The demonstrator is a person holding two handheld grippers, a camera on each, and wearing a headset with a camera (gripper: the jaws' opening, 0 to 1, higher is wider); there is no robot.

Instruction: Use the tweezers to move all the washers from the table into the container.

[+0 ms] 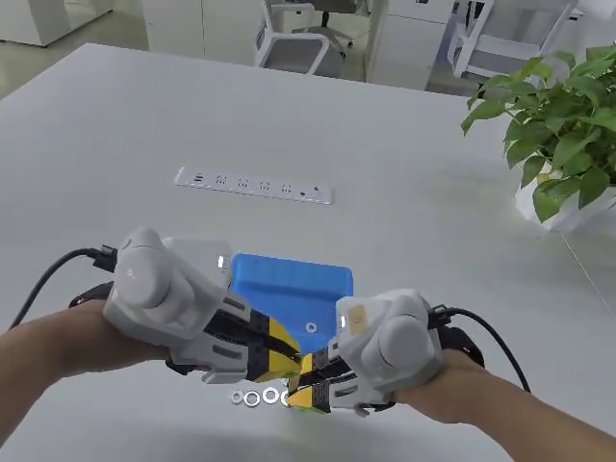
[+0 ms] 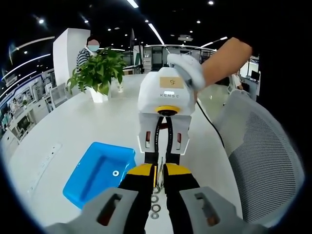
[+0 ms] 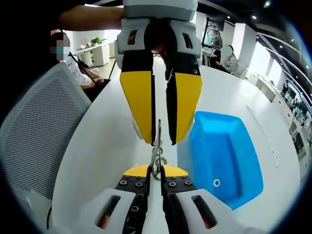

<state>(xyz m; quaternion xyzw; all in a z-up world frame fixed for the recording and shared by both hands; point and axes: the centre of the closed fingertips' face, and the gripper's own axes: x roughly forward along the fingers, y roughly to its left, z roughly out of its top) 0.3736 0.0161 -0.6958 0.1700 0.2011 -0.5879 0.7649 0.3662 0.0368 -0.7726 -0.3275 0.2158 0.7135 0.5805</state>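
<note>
thin metal tweezers (image 3: pixel 157 155), silver ring washers (image 1: pixel 252 397), blue container (image 1: pixel 289 284)

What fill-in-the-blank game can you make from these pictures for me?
The container is coloured ____. Inside it lies just ____ washer. The other washers lie in a row on the ____. The left tool and right tool both grip the ____.
Missing words: blue, one, table, tweezers.
</note>
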